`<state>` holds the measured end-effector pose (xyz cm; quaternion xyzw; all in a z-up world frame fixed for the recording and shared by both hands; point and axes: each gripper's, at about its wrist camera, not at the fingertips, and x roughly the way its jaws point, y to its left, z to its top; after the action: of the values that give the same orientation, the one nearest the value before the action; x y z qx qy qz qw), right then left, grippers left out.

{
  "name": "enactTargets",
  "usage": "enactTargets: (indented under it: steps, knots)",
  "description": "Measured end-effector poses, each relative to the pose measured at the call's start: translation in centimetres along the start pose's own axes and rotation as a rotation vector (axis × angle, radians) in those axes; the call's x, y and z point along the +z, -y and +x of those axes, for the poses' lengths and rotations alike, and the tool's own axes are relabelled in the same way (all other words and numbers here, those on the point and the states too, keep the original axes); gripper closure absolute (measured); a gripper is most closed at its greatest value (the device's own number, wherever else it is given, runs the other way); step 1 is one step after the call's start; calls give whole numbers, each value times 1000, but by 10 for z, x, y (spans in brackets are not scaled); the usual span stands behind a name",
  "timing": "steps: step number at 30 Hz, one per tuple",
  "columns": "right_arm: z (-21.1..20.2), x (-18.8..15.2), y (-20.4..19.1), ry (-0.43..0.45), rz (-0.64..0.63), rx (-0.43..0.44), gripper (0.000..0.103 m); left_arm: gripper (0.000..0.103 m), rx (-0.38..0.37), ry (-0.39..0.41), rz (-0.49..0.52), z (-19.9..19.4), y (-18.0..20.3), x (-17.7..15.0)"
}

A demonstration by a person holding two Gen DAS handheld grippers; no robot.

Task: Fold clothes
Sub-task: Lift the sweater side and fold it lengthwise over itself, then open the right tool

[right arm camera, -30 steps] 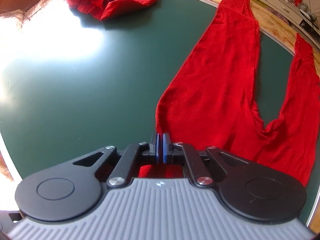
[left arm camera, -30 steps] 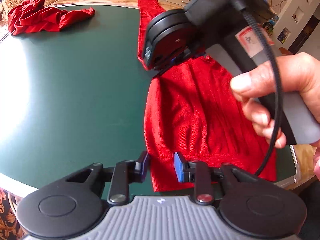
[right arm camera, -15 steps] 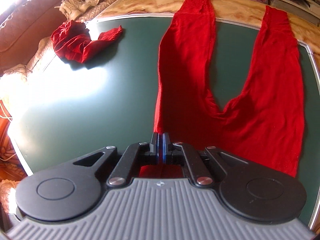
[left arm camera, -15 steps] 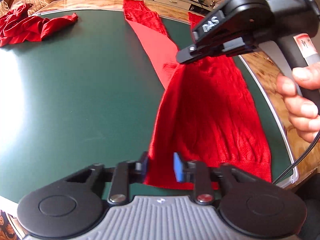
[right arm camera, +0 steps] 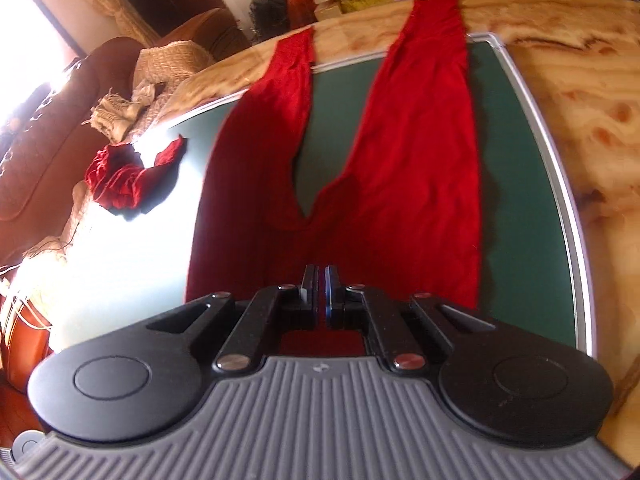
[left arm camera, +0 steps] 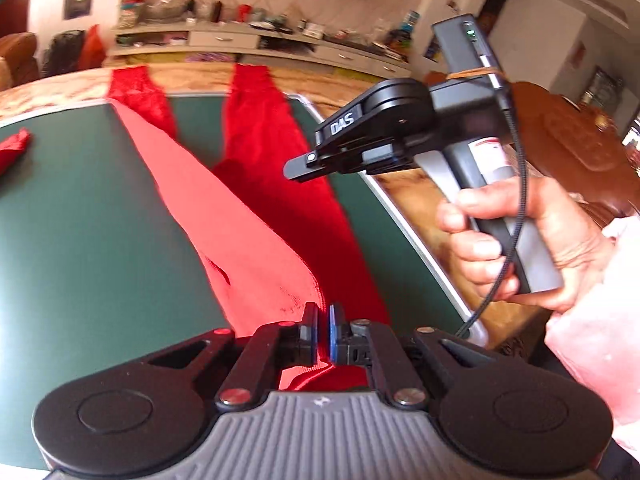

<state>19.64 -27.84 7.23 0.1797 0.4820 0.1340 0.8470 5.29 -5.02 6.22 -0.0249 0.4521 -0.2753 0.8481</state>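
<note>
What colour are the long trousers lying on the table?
Red. The trousers show best in the right wrist view, spread on the dark green table.

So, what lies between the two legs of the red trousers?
Only bare green mat, a wedge narrowing toward the crotch of the red trousers; the right wrist view shows it.

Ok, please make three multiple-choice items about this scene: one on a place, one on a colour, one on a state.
1. Where does the crumpled red garment lie?
A. on the green mat, apart from the trousers
B. on top of the trousers
C. on the floor

2. What colour are the trousers?
A. blue
B. red
C. white

3. How are the trouser legs?
A. rolled up
B. crossed
C. spread apart

Answers: 1 A, it sits off to the side on the green mat. 2 B, the cloth is plainly red. 3 C, green mat shows between the legs.
</note>
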Motion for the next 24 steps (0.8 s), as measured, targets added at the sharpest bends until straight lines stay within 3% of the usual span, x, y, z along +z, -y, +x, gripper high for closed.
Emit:
enactTargets:
  steps: [3,4,5,7,12,16,20,24]
  knots:
    - [1,-12,27,-26,67,76,96,97,-17,-50,19,26,12,-5]
    - [2,-16,33,-34,89,113,89,97,-13,-65,17,34,14,-8]
    - [4,-18,37,-42,107,142,65,97,-12,-76,11,40,13,-11]
    - [6,-22,38,-30,111,177,40,97,-11,-84,-5,45,9,-14]
    - [26,-13,-12,-20,-91,82,38,97,-3,-81,-18,46,7,-16]
    - [53,0,-76,-37,-315,-11,38,97,-2,-71,-23,44,6,-19]
    - [87,8,-138,-31,-548,-160,38,97,-5,-68,-24,45,6,-24]
    - [128,16,-169,-40,-658,-312,38,97,-15,-66,-16,45,4,-27]
